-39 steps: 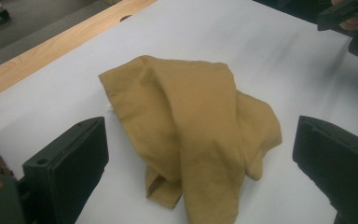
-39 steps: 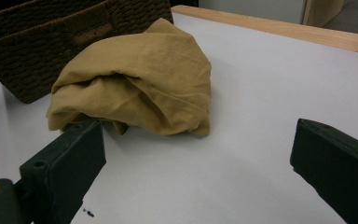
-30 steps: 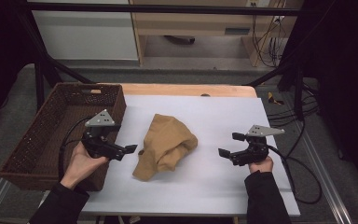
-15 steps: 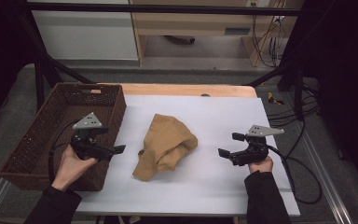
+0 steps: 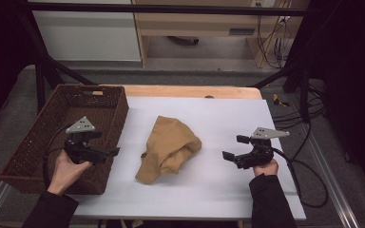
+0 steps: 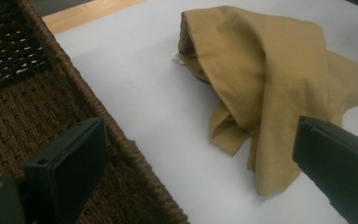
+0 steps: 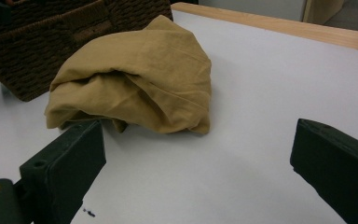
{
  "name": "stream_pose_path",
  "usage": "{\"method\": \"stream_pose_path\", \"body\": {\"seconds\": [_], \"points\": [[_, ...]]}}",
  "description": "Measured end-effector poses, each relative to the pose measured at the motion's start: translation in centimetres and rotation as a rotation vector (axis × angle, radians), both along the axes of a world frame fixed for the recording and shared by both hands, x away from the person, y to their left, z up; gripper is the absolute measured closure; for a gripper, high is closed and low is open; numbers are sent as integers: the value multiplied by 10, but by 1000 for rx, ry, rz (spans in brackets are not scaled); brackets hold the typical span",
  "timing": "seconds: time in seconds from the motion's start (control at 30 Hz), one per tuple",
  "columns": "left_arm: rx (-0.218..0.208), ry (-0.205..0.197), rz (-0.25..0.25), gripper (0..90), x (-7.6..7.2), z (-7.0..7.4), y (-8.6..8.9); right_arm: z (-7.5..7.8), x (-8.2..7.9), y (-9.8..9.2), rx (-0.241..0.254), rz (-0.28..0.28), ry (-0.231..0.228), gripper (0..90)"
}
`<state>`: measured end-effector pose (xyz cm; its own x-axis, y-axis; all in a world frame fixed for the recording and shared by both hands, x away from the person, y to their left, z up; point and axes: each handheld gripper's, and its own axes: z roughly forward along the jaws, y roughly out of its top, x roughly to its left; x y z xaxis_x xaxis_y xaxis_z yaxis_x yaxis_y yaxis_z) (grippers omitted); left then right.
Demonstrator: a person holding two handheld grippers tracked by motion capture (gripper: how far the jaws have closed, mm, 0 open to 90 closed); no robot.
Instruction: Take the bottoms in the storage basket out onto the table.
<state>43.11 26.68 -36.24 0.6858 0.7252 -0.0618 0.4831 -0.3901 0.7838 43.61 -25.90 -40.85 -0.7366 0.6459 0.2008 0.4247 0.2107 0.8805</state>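
White table (image 5: 218, 185) — tan cloth (image 5: 168, 147) mid-sheet, wicker basket (image 5: 100, 102) left — both claws wide open, empty.

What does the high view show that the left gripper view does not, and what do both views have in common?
Only the high view shows the person's two hands, the left hand-held gripper above the basket's near right wall, the right hand-held gripper over the white table, and the floor with cables beyond. Only the left gripper view shows a small white tag at the edge of the tan cloth. Both show the cloth crumpled on the table beside the brown wicker basket.
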Motion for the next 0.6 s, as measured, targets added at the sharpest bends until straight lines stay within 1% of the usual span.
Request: {"method": "stream_pose_path", "body": {"seconds": [0.13, 0.33, 0.6], "points": [[2, 2, 6, 33, 1, -3, 3, 0, 0, 0, 1, -1, 0, 38], [-13, 1, 12, 32, 1, -3, 8, 0, 0, 0, -6, 0, -1, 38], [-17, 5, 13, 33, 2, -6, 9, -1, 0, 0, -6, -2, 2, 38]]}}
